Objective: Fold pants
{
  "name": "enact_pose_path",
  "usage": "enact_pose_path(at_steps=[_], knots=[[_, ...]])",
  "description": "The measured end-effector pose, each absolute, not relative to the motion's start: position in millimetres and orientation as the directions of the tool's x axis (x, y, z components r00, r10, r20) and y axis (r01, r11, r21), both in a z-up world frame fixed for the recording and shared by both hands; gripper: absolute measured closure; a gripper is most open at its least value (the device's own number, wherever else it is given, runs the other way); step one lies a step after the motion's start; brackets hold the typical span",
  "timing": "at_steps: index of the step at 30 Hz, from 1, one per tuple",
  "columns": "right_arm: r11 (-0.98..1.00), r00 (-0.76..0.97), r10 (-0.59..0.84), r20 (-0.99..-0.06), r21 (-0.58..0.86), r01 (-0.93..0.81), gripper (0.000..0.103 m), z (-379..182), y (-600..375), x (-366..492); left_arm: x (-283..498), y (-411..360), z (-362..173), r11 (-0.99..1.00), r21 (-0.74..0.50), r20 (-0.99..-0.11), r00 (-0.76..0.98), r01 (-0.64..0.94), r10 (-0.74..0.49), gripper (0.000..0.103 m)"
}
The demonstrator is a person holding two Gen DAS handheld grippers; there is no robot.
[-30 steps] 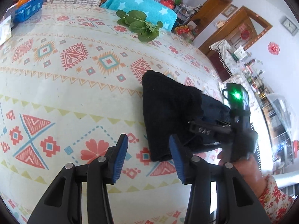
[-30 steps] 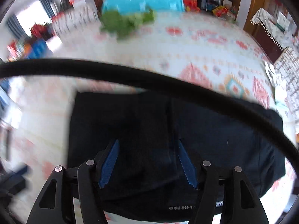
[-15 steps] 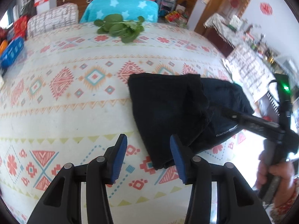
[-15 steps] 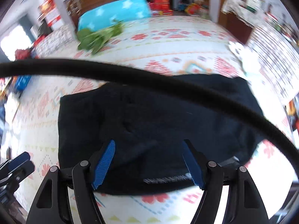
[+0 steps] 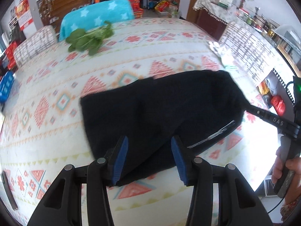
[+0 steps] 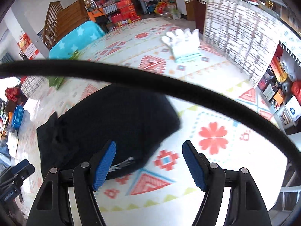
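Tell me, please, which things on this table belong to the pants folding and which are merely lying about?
Belonging to the job: black pants, folded in a bundle; left gripper and right gripper, both open and holding nothing.

Lying about: leafy greens, white glove, blue tray.

leafy greens [image 5: 90, 38] lie near the patterned tablecloth's [image 5: 47, 131] far edge; a white glove [image 6: 183, 42] lies well apart.

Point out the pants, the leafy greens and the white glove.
pants [image 5: 150, 109], left wrist view, middle of the dark fabric
leafy greens [image 5: 88, 39], left wrist view, central leaves
white glove [image 6: 185, 46], right wrist view, palm
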State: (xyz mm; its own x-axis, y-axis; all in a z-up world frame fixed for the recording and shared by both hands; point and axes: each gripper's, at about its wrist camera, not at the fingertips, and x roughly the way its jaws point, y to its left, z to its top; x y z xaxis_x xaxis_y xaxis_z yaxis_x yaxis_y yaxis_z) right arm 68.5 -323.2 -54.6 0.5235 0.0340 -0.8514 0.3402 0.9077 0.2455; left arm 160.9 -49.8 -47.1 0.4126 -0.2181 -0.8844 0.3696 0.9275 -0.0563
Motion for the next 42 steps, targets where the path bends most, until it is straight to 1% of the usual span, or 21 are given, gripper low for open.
enact_pose_path(at_steps=[3,7,11,15,21,29,36,42], knots=[[0.896,0.519,0.041,-0.854,0.261,0.358,0.025,-60,-346,63,168,-79,-41,0.918,-0.047,-0.883,0.414,0.394,-0.223,0.055],[0.882,0.515,0.072,-0.854,0.296,0.367,0.025,-66,-367,62,184,-117,-36,0.898,-0.069,-0.881,0.395,0.434,-0.259,0.055],[0.872,0.514,0.149,-0.845,0.357,0.334,0.025,-78,-380,71,209,-158,-37,0.868,-0.097,-0.878,0.369,0.486,-0.305,0.054],[0.863,0.515,0.232,-0.825,0.419,0.283,0.025,-87,-380,77,242,-200,-43,0.835,-0.153,-0.875,0.320,0.529,-0.363,0.054],[0.835,0.519,0.312,-0.796,0.490,0.250,0.025,-97,-382,87,274,-249,-58,0.800,-0.197,-0.885,0.249,0.566,-0.394,0.054],[0.807,0.535,0.361,-0.764,0.543,0.232,0.025,-104,-389,103,288,-291,-82,0.769,-0.154,-0.912,0.209,0.621,-0.352,0.054],[0.805,0.538,0.382,-0.752,0.556,0.207,0.025,-108,-384,115,301,-297,-100,0.782,-0.174,-0.924,0.174,0.598,-0.339,0.054],[0.812,0.552,0.389,-0.737,0.557,0.171,0.025,-108,-370,127,297,-307,-109,0.778,-0.148,-0.935,0.170,0.611,-0.311,0.054]])
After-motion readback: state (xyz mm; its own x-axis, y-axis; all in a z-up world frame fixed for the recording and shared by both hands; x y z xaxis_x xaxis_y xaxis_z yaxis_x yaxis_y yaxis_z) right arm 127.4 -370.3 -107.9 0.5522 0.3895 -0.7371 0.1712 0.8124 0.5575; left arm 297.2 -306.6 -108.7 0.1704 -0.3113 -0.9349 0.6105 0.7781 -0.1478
